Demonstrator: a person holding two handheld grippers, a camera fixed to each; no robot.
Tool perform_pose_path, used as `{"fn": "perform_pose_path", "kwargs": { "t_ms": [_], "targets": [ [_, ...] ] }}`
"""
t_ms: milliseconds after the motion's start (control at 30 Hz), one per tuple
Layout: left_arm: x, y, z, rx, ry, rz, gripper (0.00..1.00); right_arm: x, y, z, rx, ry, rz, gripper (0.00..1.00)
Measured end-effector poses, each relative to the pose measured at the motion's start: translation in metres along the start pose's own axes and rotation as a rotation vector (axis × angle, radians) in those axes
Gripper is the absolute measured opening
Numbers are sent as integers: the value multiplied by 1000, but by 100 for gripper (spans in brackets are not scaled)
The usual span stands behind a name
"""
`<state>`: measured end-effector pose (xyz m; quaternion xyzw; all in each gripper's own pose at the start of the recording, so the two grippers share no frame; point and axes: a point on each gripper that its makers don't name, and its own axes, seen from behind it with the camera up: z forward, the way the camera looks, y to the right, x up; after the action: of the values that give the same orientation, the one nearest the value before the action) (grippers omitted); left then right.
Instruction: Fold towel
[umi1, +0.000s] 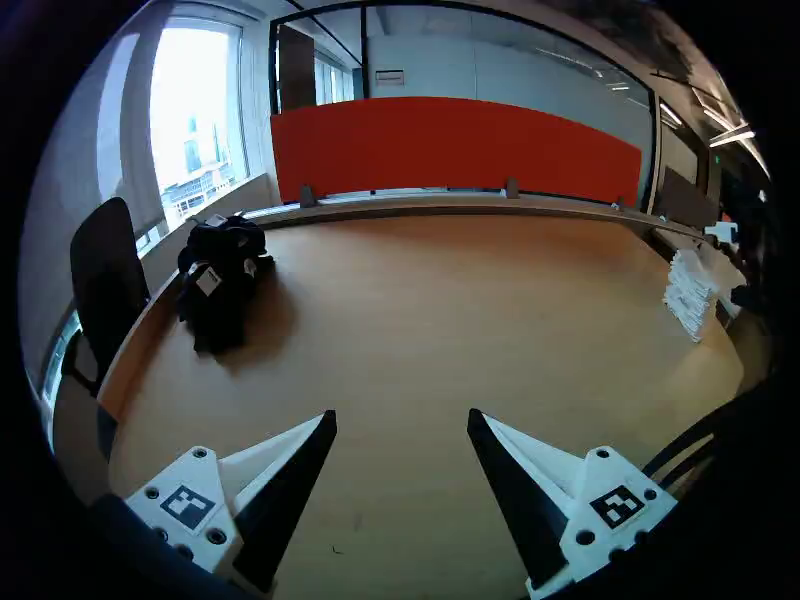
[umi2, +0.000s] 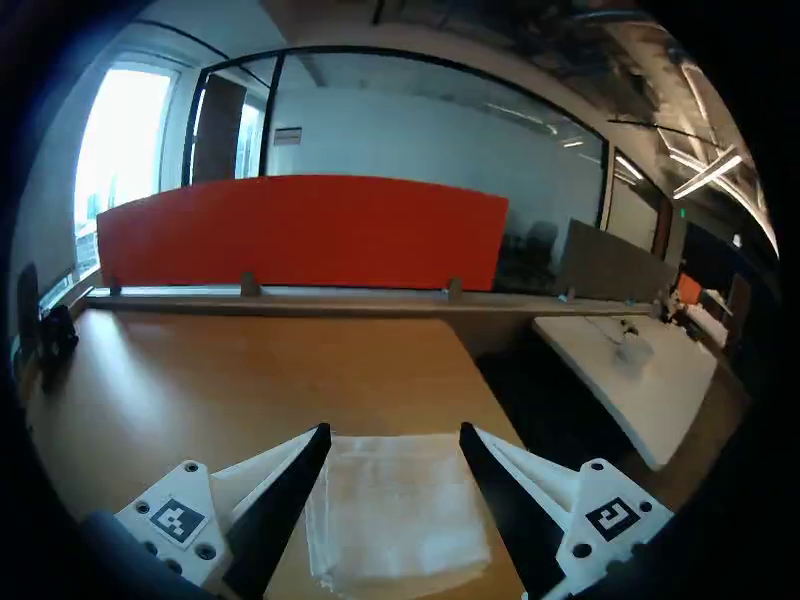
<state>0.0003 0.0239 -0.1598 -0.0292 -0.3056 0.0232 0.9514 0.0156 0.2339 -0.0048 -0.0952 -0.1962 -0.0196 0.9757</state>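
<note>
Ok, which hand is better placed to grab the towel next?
Right. The right tongs are open with the white towel lying directly between them. The left tongs hang open above bare table, with the towel pile far off at the table's edge.

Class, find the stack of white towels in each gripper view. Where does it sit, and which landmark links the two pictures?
Left gripper view: towel stack at far right, at the edge of the table.
Right gripper view: bottom centre, seen between the open fingers of the right gripper.
Shared landmark: red partition behind the table.
</note>
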Motion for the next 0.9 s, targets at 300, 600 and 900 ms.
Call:
{"fn": "perform_pose_path", "kwargs": {
  "t_ms": [300,600,900],
  "targets": [
    [4,0,1,-1,5,5,98,44,8,-16,-53,192,46,100],
    [6,2,3,-5,9,5,98,57,0,-23,-36,243,57,100],
    [6,2,5,-4,13,-3,97,75,-26,-33,27,291,44,100]
  ]
}}
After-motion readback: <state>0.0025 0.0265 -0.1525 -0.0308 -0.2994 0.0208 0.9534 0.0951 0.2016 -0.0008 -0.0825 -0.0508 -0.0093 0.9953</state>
